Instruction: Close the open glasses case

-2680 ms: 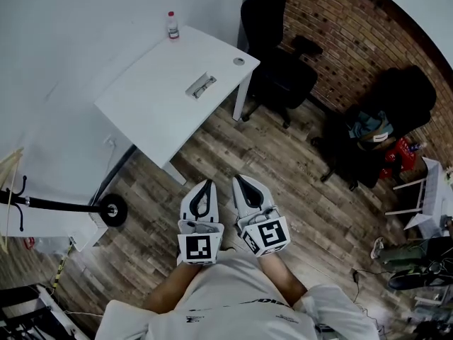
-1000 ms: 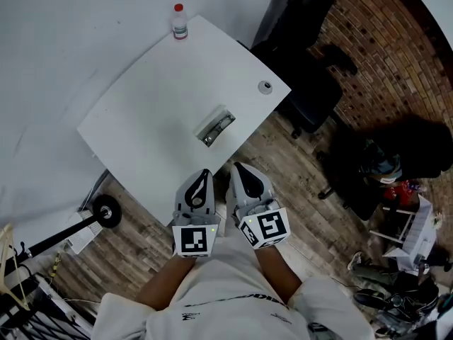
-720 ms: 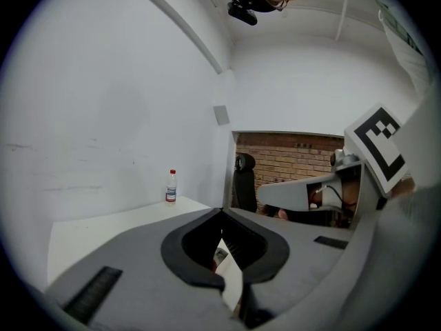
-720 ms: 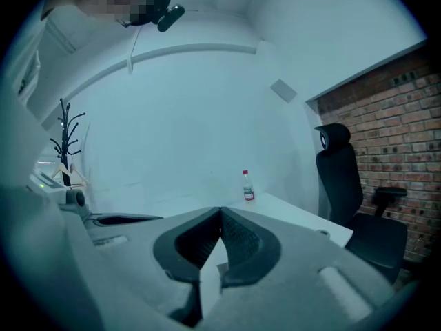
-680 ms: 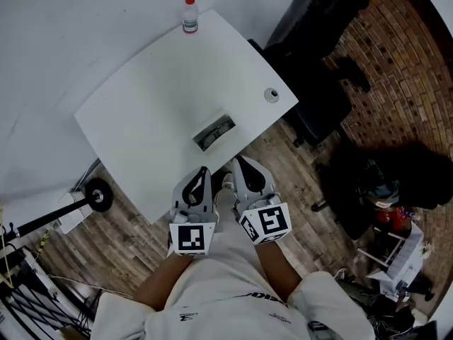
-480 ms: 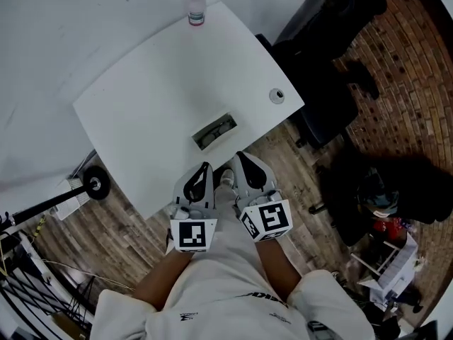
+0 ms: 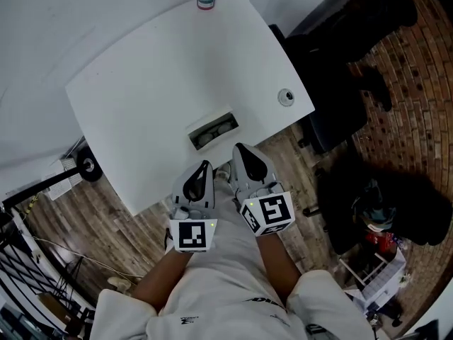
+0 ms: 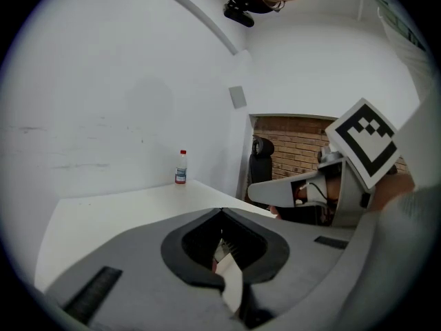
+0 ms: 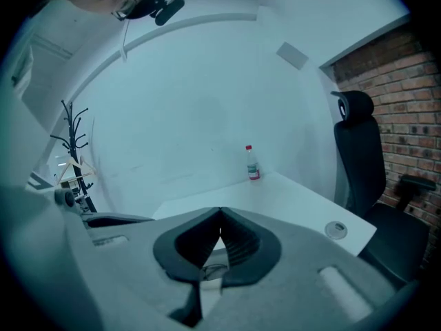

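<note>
White wall (image 7: 71, 20) fills the upper left of the head view, wood-plank floor (image 7: 106, 239) runs across the lower half, and a brick wall (image 7: 425, 62) curves down the right edge. A white table (image 7: 156, 83) sits tilted in the upper middle, one corner pointing to the right. A black office chair (image 7: 333, 98) stands just beside that corner at the right of the frame. The person's pale trousers and bare forearms come up from the bottom centre.

Both grippers are side by side at the centre of the frame, pointing toward the table. The left gripper (image 7: 204, 167) has its tip at the table's near edge, and its own view shows the jaws closed tip to tip. The right gripper (image 7: 241, 149) reaches a little further up the frame, and its view also shows the jaws pressed together.

The glasses case (image 7: 214, 129) lies open on the table near the near edge, at the centre of the frame, just above the right gripper's tip and apart from both grippers. What looks like a pair of glasses lies inside it.

A small bottle (image 7: 206, 1) with a red cap stands upright at the table's far corner, at the top edge. A round cable hole (image 7: 286, 97) sits near the right corner.
</note>
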The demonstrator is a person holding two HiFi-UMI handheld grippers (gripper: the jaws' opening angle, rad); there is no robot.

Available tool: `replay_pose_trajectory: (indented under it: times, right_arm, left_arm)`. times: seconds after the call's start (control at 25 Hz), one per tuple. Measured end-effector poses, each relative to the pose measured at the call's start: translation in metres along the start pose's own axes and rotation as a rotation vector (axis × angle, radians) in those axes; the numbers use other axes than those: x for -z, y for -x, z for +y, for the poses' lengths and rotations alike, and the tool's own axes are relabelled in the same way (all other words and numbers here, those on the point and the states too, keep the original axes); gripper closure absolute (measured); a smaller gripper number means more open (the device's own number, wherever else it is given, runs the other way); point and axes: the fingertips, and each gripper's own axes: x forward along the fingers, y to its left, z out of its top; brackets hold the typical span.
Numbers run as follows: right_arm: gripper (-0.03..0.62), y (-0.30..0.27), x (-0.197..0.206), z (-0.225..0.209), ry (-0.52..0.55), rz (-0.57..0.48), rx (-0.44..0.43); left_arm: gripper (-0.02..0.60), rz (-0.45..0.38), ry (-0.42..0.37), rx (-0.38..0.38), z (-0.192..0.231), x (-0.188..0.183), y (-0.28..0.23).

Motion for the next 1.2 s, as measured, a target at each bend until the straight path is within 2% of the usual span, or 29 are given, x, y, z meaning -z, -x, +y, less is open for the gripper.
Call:
replay_pose_trajectory:
  times: [0.4,0.6,1.0,1.2]
  right_arm:
    - [0.594,-0.045,0.023,-0.029,-0.011,0.096,-0.055]
    - [0.588,-0.061,0.034,-0.045,-0.008,0.129,-0.078]
    - [0.517,-0.093,0.058,-0.063,0.035,0.214,-0.137]
    - [0.51,-0.105,0.071,-0.071,0.033,0.254,-0.161]
  left_arm:
    - [0.583,0.037,0.035,-0.016,0.004,0.024,-0.035]
    - [0.583,0.048,0.004,-0.017,0.003,0.034,-0.05]
    - [0.583,0.071,0.047,-0.043,0.007,0.052,-0.064]
    - [0.583,0.084,0.052,-0.045,0.004,0.06,-0.067]
